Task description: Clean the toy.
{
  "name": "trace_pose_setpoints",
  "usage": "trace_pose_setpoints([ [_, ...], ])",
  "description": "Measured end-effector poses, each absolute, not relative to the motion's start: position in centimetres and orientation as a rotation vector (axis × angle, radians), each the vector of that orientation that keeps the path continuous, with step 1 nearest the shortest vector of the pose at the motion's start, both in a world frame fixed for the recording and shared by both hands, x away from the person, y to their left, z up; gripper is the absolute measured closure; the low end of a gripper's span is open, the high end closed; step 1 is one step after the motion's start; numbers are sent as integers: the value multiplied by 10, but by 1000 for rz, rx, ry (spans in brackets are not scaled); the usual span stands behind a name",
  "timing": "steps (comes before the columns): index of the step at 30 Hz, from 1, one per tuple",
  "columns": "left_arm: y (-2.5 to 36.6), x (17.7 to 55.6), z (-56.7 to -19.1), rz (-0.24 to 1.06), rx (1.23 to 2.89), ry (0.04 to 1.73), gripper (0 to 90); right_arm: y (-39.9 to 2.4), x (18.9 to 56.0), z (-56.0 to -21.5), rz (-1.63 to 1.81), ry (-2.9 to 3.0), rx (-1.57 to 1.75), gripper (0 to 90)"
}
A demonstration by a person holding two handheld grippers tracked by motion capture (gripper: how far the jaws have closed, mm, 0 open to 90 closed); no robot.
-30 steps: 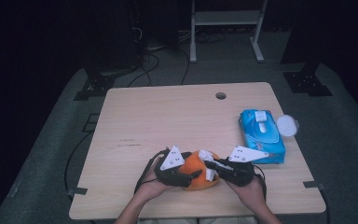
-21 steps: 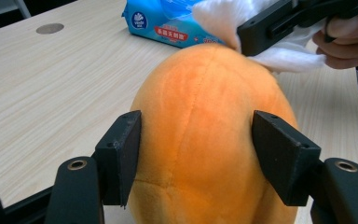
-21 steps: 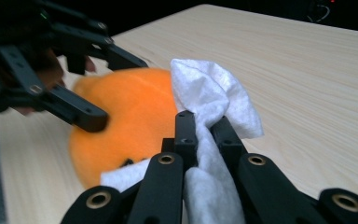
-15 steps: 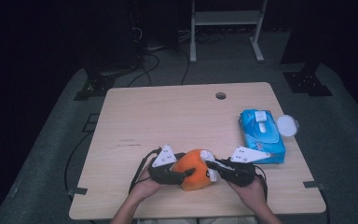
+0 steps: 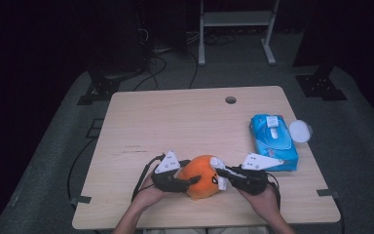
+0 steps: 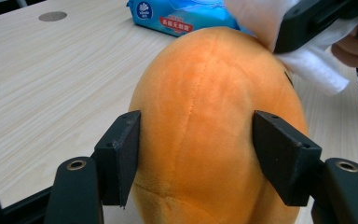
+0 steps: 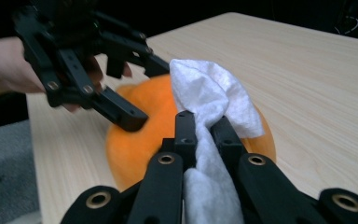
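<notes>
An orange plush toy (image 5: 202, 176) is seen low in the middle of the high view, resting on the table (image 5: 185, 122) near its front edge, between the person's two hands. It is flanked by the left gripper (image 5: 187, 182), whose jaws stand partly open on either side of the toy's rounded body; in the left gripper view the pads (image 6: 123, 154) lie right against the fabric, and the jaws have just been closing on it, with the toy between them. This hold appears meant to steady the soft toy so that it cannot roll or slide while it is rubbed.

The right gripper (image 7: 204, 123) is clamped nearly closed on a white wipe (image 7: 212, 93), bunched between its jaws and laid on the toy's top, at the upper right of the left gripper view. The wipe is pinched tight, presumably so that it stays put under pressure.

A blue pack of wet wipes (image 5: 272, 141) lies at the right of the high view, well apart from the toy but within reach, and a round white lid (image 5: 299, 130) lies just beside it.
</notes>
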State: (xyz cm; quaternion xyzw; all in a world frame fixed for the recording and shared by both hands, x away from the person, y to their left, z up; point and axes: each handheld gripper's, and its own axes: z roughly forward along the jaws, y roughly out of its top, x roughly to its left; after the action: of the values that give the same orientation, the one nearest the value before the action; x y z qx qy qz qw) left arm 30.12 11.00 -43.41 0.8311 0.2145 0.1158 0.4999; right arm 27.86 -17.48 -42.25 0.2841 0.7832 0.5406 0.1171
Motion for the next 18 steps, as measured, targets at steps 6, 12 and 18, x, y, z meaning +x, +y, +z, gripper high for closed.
trace_pose_setpoints([
  [6, 109, 301, -434, 281, 2005, 515, 337, -192, 291, -434, 1505, 2276, 955, 827],
  [12, 103, 297, -433, 303, 2012, 477, 328, -187, 285, -420, 1591, 2247, 915, 826],
  [18, 99, 294, -431, 318, 2023, 457, 325, -195, 293, -431, 1542, 2263, 983, 827],
])
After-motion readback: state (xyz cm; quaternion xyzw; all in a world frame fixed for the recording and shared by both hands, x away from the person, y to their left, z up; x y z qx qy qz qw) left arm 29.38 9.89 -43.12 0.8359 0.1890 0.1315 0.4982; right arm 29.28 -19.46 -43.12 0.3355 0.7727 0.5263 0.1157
